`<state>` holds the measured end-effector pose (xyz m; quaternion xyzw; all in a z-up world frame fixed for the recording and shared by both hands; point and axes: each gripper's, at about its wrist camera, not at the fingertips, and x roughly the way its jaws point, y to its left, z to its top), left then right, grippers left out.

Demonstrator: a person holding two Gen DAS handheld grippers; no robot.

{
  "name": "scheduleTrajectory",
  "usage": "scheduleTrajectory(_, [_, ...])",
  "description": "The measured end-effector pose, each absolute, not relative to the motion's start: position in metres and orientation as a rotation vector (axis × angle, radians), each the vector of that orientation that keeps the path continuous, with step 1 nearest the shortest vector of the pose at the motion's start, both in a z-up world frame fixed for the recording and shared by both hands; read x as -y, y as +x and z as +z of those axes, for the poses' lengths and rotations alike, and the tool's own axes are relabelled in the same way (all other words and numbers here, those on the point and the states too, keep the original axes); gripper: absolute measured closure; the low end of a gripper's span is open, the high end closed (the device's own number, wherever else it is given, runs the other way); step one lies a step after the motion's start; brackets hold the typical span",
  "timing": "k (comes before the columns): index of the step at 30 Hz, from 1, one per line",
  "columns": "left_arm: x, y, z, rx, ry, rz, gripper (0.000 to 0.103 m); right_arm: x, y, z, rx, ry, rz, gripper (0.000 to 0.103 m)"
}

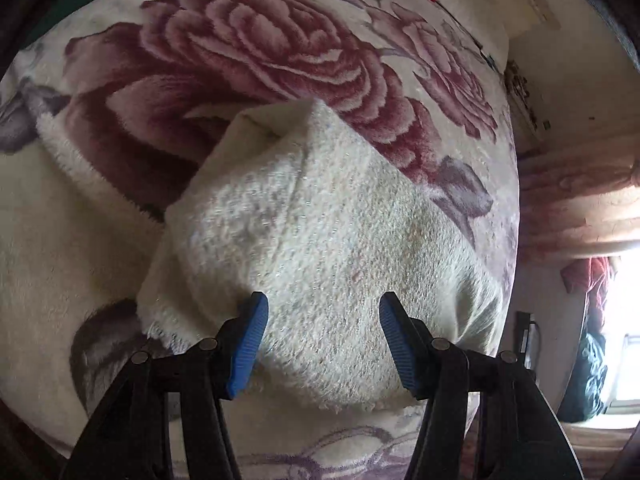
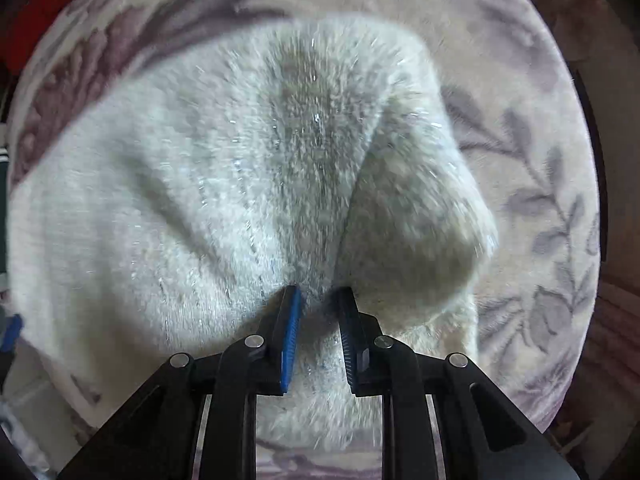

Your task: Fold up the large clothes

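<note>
Cream fuzzy garment [image 1: 320, 232] lies bunched on the floral blanket [image 1: 248, 52], its long axis running from the near edge of the blanket up toward the large rose print, one folded corner pointing at that rose. The left tongs [image 1: 322, 340] hover low over the garment's near end, spread wide, blue pads [image 1: 250, 344] clear of the fabric between them. The right tongs [image 2: 320, 332] angle down into the garment [image 2: 200, 184], drawn narrow, pinching a ridge of its pile; that view is motion-blurred.
</note>
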<state>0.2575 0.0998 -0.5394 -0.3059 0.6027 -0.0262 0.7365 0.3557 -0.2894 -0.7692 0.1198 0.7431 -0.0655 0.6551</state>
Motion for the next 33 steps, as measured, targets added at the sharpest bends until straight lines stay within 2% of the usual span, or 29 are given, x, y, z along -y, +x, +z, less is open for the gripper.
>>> scheduleTrajectory(1, [-0.106,0.250,-0.537,-1.327,-0.673,-0.020,0.048,0.289,0.357,-0.784,-1.695,0.289,-0.150,0.081])
scheduleTrajectory(3, [-0.121,0.231,-0.536,-1.358,-0.676,0.070,0.048,0.291,0.363,-0.778,-1.722,0.299,-0.165,0.081])
scheduleTrajectory(6, [-0.138,0.200,-0.545,-1.353,-0.812,0.115,0.048,0.291,0.365,-0.735,-1.732,0.232,-0.206,0.080])
scheduleTrajectory(9, [-0.140,0.183,-0.578,-1.357,-1.020,0.084,0.047,0.280,0.362,-0.681,-1.613,0.165,-0.217,0.080])
scheduleTrajectory(13, [-0.141,0.176,-0.625,-1.133,-1.440,-0.008,0.047,0.247,0.369,-0.648,-1.538,0.357,-0.052,0.073])
scheduleTrajectory(16, [-0.132,0.189,-0.645,-1.033,-1.511,-0.035,0.047,0.197,0.386,-0.655,-1.537,0.446,0.098,0.072])
scheduleTrajectory(19, [-0.118,0.208,-0.649,-1.018,-1.403,-0.034,0.047,0.169,0.404,-0.689,-1.553,0.521,0.153,0.072])
scheduleTrajectory(23, [-0.106,0.230,-0.648,-0.977,-1.308,0.032,0.048,0.150,0.409,-0.764,-1.653,0.539,0.162,0.072])
scheduleTrajectory(24, [-0.103,0.236,-0.642,-0.959,-1.264,0.062,0.062,0.157,0.414,-0.785,-1.654,0.546,0.161,0.072])
scheduleTrajectory(25, [-0.099,0.242,-0.636,-0.947,-1.224,0.070,0.078,0.156,0.416,-0.789,-1.656,0.563,0.161,0.072])
scheduleTrajectory(27, [-0.088,0.260,-0.616,-0.942,-1.080,0.090,0.086,0.157,0.418,-0.786,-1.677,0.583,0.174,0.072])
scheduleTrajectory(33, [-0.063,0.291,-0.560,-0.870,-0.806,-0.023,0.088,0.188,0.407,-0.749,-1.597,0.639,0.207,0.072])
